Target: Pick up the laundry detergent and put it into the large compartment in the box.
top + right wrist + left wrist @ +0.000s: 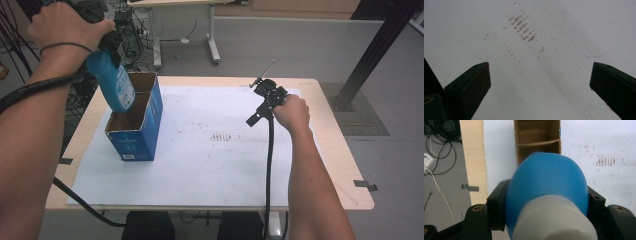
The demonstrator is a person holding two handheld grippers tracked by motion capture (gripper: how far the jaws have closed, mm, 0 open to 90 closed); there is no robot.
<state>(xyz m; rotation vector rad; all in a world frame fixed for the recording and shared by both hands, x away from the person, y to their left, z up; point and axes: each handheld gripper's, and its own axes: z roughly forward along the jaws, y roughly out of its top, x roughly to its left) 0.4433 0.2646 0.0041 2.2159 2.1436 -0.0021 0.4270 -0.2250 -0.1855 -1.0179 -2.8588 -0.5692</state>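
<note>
A: High view notes. Left hand-held gripper (111,47) clamped on a blue bottle (112,80) near its white cap end, body hanging below the jaws, base tilted toward the open cardboard box (136,131) directly beneath. The bottle's base is at the box's rim or just inside; can't tell if it touches.

B: Left gripper view agrees. Both jaws press the bottle (546,185) at the shoulder. Ahead of the gripper, the box (537,138) shows a cardboard divider (537,143) splitting it into compartments.

A: So the step is lowering the bottle into a compartment. My judgement: straighten it upright first, since the tilted base could catch the divider or a wall.

B: Agreed. Centre it over the compartment nearer the gripper, lower slowly, and release only once the base is seated. The box is light and open-topped, so a sideways push might shift or tip it.

A: Right hand-held gripper (267,97)?

B: Well away to the side, jaws spread wide and holding nothing, as seen in the right gripper view (540,82). It could steady the box if needed.

A: Surface: a pale wooden worktop (335,165) under a white sheet (225,170) with brownish smudges (522,27) ahead of the right gripper and a faint blue line.

B: Room: grey floor, tangled cables (439,150) beyond the worktop edge, another table's legs and a dark post farther back.
</note>
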